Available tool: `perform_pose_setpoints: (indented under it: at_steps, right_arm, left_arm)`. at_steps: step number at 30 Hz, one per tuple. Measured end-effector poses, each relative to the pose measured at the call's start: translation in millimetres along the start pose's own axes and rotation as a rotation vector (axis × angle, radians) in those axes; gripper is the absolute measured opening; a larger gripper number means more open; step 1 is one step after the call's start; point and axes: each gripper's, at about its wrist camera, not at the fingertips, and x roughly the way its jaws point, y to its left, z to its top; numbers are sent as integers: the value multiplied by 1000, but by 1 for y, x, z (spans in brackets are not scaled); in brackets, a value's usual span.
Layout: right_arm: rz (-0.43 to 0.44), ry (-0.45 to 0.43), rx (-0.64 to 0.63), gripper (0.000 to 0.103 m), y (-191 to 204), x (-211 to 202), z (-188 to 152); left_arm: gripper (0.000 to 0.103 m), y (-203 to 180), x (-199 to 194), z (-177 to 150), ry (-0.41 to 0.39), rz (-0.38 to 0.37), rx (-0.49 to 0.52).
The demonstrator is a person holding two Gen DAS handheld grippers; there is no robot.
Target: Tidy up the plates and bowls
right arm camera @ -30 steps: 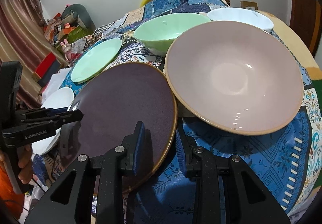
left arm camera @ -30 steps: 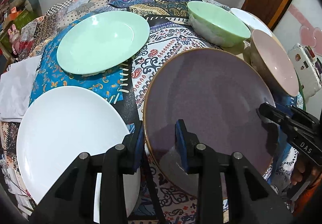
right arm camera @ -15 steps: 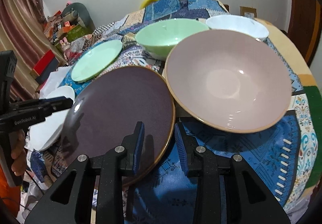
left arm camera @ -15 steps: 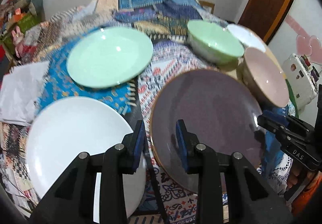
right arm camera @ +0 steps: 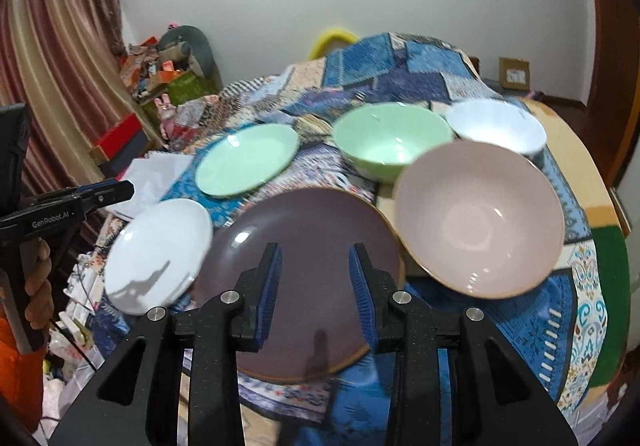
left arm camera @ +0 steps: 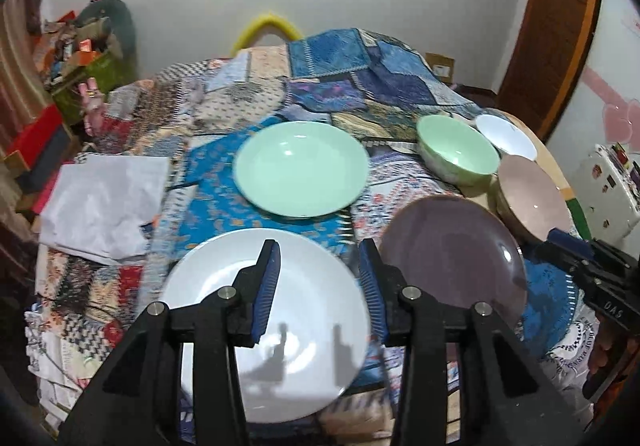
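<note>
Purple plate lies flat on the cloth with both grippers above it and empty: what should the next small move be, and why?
Probably bring the left gripper down to the white plate rim. Both grippers' jaws have just been opening with nothing between them, and the purple plate lies free. The white and green plate are unstacked, so a plate pickup seems due.

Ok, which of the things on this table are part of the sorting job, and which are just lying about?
Job:
- purple plate
- white plate
- green plate
- green bowl
- white bowl
- pink bowl

Lying about:
- white paper
- patchwork tablecloth
- clutter by the curtain
</note>
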Motion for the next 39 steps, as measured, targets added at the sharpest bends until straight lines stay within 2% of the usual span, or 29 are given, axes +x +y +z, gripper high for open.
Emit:
perform_pose_setpoints:
  at_steps: [3, 9, 17, 24, 28, 36, 39]
  right_arm:
    - [16, -17, -24, 40, 13, 1, 5]
    - [57, -18, -84, 42, 43, 13, 12]
    - [103, 36, -135, 44, 74, 44, 12]
    - [128, 118, -172, 44, 94, 79, 9]
    - [140, 167, -187, 44, 103, 100, 8]
    - [136, 236, -208, 44, 114, 130, 4]
    - [133, 240, -221, 44, 117, 135, 5]
  left_arm:
    - [46, 15, -8, -5, -3, 27, -11]
    - [55, 50, -19, -18, -4, 88, -41]
    - [56, 98, -6, -44, 64, 136, -99]
    - [56, 129, 22, -65, 141, 121, -149]
    - [56, 139, 38, -74, 181, 88, -170]
    - [55, 137, 60, -83, 221, 17, -161]
    - [49, 136, 64, -84, 225, -6, -155]
